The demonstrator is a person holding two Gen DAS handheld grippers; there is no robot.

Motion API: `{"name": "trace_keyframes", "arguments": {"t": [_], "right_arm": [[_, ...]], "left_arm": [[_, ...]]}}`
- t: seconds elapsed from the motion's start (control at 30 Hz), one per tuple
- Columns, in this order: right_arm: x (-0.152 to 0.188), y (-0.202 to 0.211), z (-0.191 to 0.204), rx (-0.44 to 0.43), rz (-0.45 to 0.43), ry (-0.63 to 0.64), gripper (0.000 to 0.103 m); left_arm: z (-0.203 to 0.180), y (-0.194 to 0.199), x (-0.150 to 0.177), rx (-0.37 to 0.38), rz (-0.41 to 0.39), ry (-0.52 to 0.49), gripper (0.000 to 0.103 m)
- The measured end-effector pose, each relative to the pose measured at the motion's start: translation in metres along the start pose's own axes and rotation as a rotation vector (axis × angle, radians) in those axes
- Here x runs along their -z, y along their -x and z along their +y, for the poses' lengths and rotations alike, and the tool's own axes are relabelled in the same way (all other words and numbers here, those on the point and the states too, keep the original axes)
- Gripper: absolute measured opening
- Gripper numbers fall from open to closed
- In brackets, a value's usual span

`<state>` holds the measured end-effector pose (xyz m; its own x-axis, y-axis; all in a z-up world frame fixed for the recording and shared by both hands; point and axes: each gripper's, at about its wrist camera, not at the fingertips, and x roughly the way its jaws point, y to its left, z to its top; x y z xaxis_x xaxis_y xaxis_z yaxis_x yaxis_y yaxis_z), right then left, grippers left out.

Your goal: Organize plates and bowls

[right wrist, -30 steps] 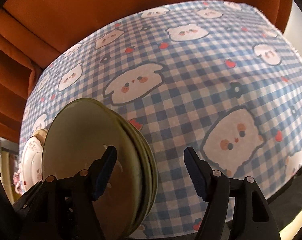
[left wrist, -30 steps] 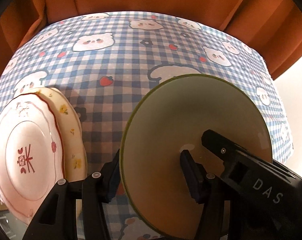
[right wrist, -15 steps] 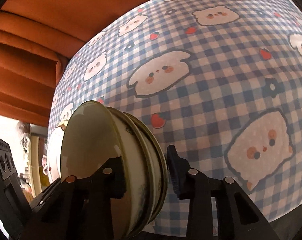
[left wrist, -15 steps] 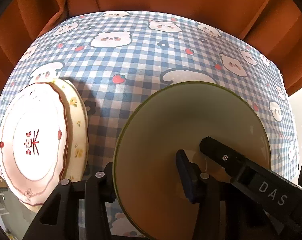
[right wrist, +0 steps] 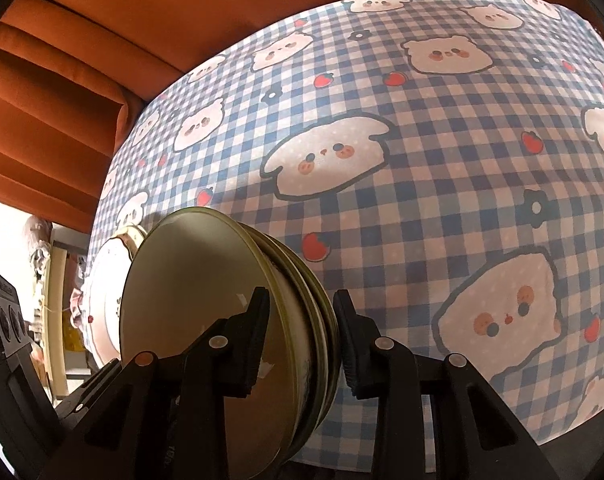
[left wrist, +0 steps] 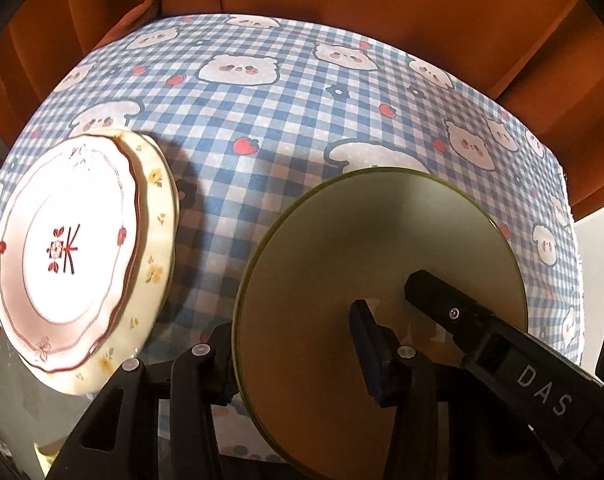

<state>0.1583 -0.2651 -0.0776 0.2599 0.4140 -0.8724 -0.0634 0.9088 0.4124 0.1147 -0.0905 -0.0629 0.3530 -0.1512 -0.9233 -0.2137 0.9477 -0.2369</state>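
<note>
A nested stack of olive-green, shallow glazed bowls (right wrist: 229, 320) sits at the near edge of the bench (left wrist: 302, 128), which is covered with a blue-checked cloth printed with bears and strawberries. Both tongs have hold of it. The right tongs (right wrist: 299, 336) have just been closing and now pinch the stack's right rim, one finger inside the top bowl and the other against the outer walls. The left tongs (left wrist: 297, 350) have also been closing, straddling the left rim with one finger inside and the other outside, mostly hidden behind the rim; they seem to grip it.

To the left, well apart from the bowls, lies a pink scalloped plate with red motifs (left wrist: 65, 252) on a cream floral plate (left wrist: 157, 240).

The stack lies directly between the two tongs, rims level, so any lift probably depends on both rising together; uneven pull could tip it.
</note>
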Motion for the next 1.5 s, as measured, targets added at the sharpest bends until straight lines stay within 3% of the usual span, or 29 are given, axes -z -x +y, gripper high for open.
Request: {"name": "trace_keyframes", "arguments": {"t": [0.67, 1.5], "right_arm": [[0.007, 0.047, 0.011, 0.017, -0.066, -0.023, 0.036], [0.031, 0.033, 0.112, 0.081, -0.150, -0.062, 0.036]], "left_arm": [[-0.008, 0.039, 0.001, 0.046, -0.034, -0.045, 0.046], [0.089, 0.073, -0.018, 0.123, -0.069, -0.119, 0.046]]}}
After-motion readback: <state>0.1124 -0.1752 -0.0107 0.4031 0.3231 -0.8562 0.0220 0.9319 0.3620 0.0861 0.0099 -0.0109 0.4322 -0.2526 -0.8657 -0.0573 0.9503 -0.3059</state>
